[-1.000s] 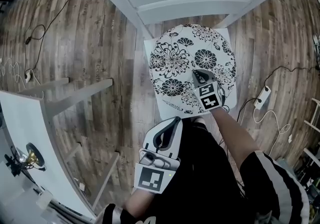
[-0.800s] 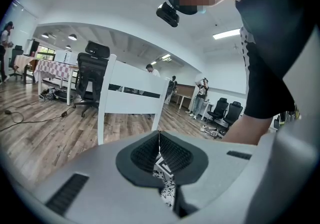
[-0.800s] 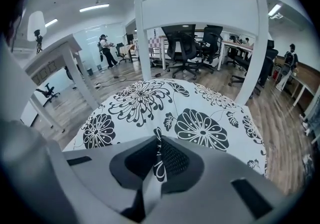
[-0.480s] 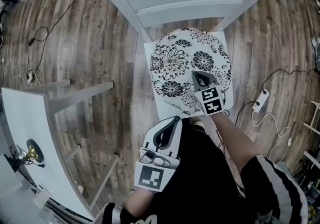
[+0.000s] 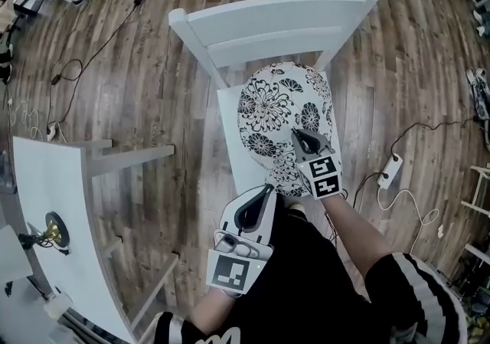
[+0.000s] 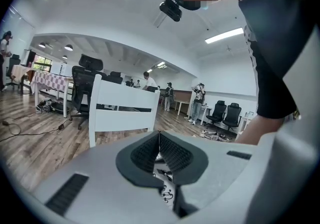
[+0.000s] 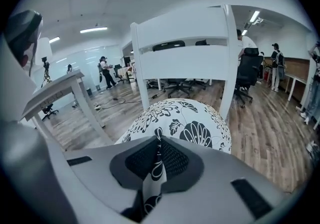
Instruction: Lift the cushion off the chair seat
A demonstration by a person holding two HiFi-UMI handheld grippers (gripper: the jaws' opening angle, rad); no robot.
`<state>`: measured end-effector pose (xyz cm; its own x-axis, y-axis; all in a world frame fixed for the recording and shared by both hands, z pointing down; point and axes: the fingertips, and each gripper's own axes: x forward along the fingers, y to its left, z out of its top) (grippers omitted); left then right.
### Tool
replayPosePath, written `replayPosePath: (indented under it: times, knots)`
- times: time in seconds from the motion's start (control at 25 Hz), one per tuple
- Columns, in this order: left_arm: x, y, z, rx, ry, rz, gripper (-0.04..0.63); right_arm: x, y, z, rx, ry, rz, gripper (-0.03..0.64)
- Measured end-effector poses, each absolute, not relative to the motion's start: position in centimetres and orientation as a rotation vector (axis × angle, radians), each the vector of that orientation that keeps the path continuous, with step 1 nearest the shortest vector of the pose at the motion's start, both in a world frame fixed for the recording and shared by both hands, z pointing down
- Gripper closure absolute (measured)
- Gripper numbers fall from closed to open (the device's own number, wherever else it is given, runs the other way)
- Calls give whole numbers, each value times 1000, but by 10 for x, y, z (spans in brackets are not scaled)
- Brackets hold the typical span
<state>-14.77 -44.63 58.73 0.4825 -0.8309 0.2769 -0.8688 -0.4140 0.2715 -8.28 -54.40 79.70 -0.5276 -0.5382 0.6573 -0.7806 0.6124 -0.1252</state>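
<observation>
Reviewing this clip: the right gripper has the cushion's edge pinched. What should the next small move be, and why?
Probably raise the right gripper straight up. Its jaws are shut on the near edge of the cushion, which tilts up, while the far edge seems to rest on the chair seat by the backrest.

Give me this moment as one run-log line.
phase: lift | right tool: shut on cushion fabric | cushion: near side raised off chair seat | left tool: shut, nothing gripped
</observation>
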Motion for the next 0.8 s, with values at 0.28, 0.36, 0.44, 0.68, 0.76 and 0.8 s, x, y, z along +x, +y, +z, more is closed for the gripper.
replayPosePath:
  times: [0.28,0.36,0.44,0.68,0.76,0.8]
  knots:
    - [-134,-443,557,2429,-1447,106,591,-67,-530,744,1106,-2337,601,586]
    - [-126,-440,547,2436,-1453,105,590,-60,-521,729,1113,-2358,604,586]
    - [-119,-437,537,2447,-1460,97,589,-54,-511,714,1124,-2381,612,586]
    - [-103,-425,511,2495,-1486,69,589,-43,-486,659,1137,-2471,602,586]
    - [-98,-421,504,2506,-1496,63,590,-40,-482,641,1145,-2505,581,586]
    - [-96,-419,500,2512,-1501,60,590,-38,-479,632,1150,-2521,571,586]
